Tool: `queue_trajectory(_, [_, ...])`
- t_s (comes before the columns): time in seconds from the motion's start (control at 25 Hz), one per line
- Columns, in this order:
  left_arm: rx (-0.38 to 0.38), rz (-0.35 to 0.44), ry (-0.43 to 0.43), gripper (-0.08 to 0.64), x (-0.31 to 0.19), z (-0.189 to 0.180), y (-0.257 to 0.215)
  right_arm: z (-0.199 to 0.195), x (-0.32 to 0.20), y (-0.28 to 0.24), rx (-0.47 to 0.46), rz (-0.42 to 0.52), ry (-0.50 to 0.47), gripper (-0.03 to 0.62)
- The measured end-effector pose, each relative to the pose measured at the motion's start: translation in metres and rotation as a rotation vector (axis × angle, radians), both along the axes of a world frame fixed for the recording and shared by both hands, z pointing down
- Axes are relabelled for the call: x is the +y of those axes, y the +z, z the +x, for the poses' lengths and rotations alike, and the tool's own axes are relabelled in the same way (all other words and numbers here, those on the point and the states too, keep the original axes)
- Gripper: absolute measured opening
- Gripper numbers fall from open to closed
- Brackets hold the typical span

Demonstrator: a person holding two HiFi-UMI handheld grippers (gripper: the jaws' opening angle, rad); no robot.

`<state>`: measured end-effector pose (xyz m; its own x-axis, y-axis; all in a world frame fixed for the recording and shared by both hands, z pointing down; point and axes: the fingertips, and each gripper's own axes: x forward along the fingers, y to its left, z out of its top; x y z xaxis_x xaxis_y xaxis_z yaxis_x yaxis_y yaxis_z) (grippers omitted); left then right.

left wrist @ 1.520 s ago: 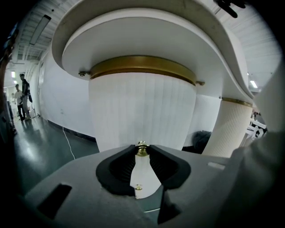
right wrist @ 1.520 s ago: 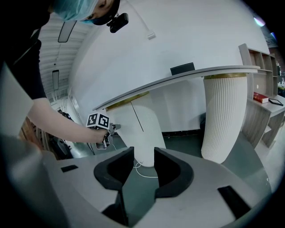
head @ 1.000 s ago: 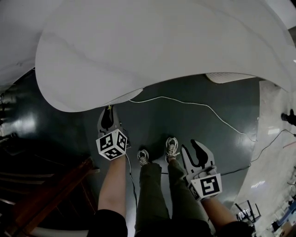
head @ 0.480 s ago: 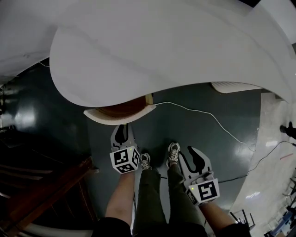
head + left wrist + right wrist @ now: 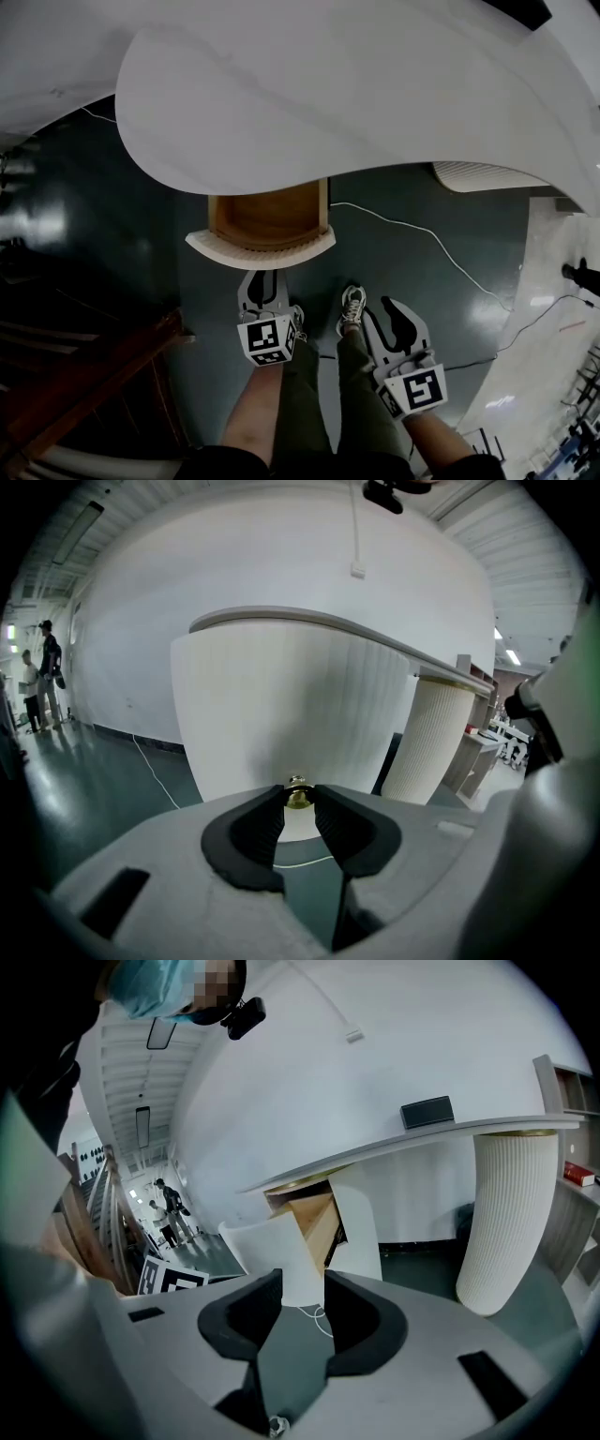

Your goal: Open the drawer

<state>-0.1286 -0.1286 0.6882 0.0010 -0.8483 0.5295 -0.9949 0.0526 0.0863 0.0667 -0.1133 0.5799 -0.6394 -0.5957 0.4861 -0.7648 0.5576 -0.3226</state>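
Observation:
The drawer (image 5: 267,217) stands pulled out from under the white curved tabletop (image 5: 328,84), showing its wooden inside and its curved white front (image 5: 261,251). My left gripper (image 5: 263,279) is right at that front. In the left gripper view the jaws (image 5: 299,803) are shut on the small brass knob (image 5: 299,793) of the ribbed white drawer front (image 5: 291,705). My right gripper (image 5: 390,309) hangs over the floor to the right of the drawer, apart from it. Its jaws (image 5: 302,1302) are open with nothing between them, and the open drawer (image 5: 314,1218) shows beyond them.
A white cable (image 5: 422,234) runs over the dark floor. A ribbed white table leg (image 5: 506,1222) stands at the right. A wooden rail (image 5: 94,375) is at the lower left. The person's shoes (image 5: 352,305) are just under the drawer. Two people (image 5: 37,677) stand far off.
The drawer has slid out from under the tabletop while my left gripper drew back toward the person with the knob. The right gripper moved only a little.

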Motion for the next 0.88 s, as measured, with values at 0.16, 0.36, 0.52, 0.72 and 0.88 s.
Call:
queue_trajectory(0.16, [0.003, -0.014, 0.017, 0.104, 0.019, 0.001, 0.001, -0.006, 0.011, -0.004, 0.005, 0.004, 0.006, 0.143])
queue_trajectory(0.36, [0.012, -0.033, 0.025, 0.104, 0.038, 0.004, 0.004, -0.008, 0.022, -0.006, 0.023, 0.006, 0.002, 0.143])
queue_trajectory(0.52, [0.014, -0.043, 0.029, 0.104, 0.048, 0.005, 0.005, -0.013, 0.029, -0.012, 0.018, 0.008, 0.009, 0.143])
queue_trajectory(0.72, [0.014, -0.049, 0.039, 0.104, 0.058, 0.006, 0.007, -0.014, 0.035, -0.014, 0.029, 0.012, 0.007, 0.143])
queue_trajectory(0.88, [0.014, -0.054, 0.043, 0.104, 0.057, 0.006, 0.006, -0.014, 0.033, -0.017, 0.02, 0.018, 0.021, 0.143])
